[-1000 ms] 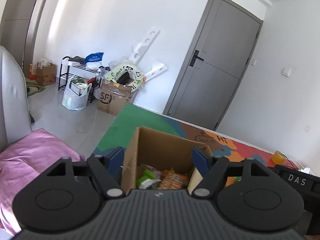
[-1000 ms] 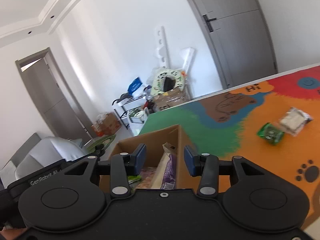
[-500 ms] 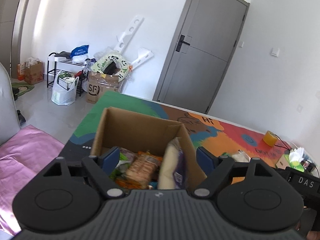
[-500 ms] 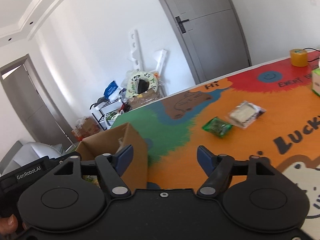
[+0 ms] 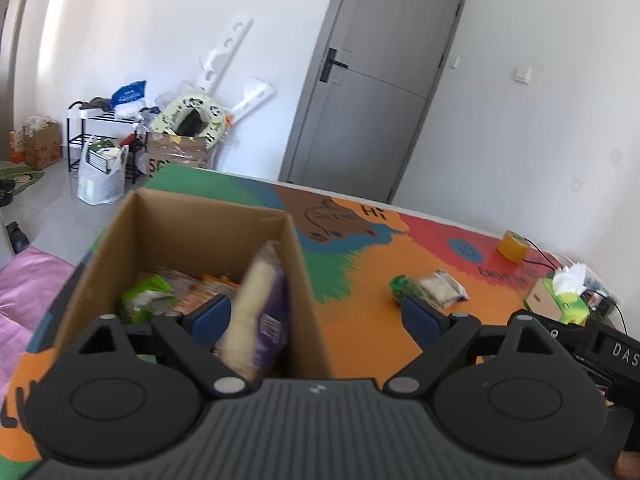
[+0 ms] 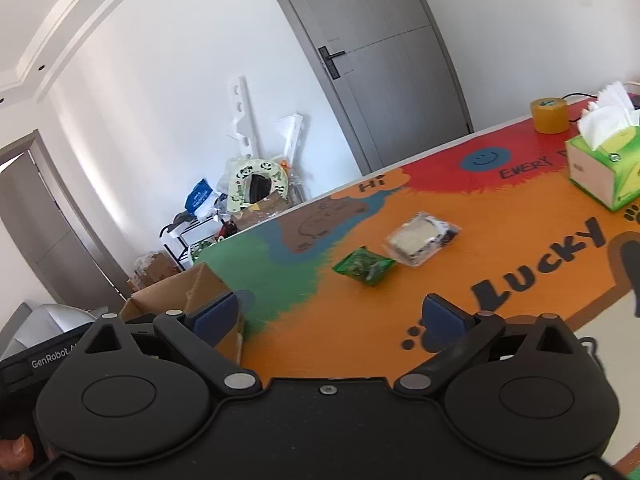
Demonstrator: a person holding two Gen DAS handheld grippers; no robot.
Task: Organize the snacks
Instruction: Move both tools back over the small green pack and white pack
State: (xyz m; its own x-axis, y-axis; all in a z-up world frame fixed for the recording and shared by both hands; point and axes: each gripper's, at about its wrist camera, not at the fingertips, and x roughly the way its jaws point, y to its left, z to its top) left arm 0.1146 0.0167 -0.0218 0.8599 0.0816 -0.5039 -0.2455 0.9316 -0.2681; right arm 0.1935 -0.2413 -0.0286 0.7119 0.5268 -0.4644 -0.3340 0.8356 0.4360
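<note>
1. While both tools hang above the colourful table (image 6: 500, 216), the left hand-held gripper (image 5: 316, 316) has its jaws spread wide and grips nothing; it looks down into the cardboard box (image 5: 208, 220), where a purple-and-white packet (image 5: 262, 312) stands tilted against the right wall among other snacks.
2. The right hand-held gripper (image 6: 332, 316) is equally wide open and empty, aimed toward two loose snacks well apart from the box: a green packet (image 6: 364, 266) and, just beside it, a clear-wrapped pastry (image 6: 420, 238).
3. Risk: the two wrappers lie so close that closing on one may nudge or catch the other.
4. Risk: slick, flat film may slip from the pads.
5. Risk: a further drop could topple the leaning packet.
</note>
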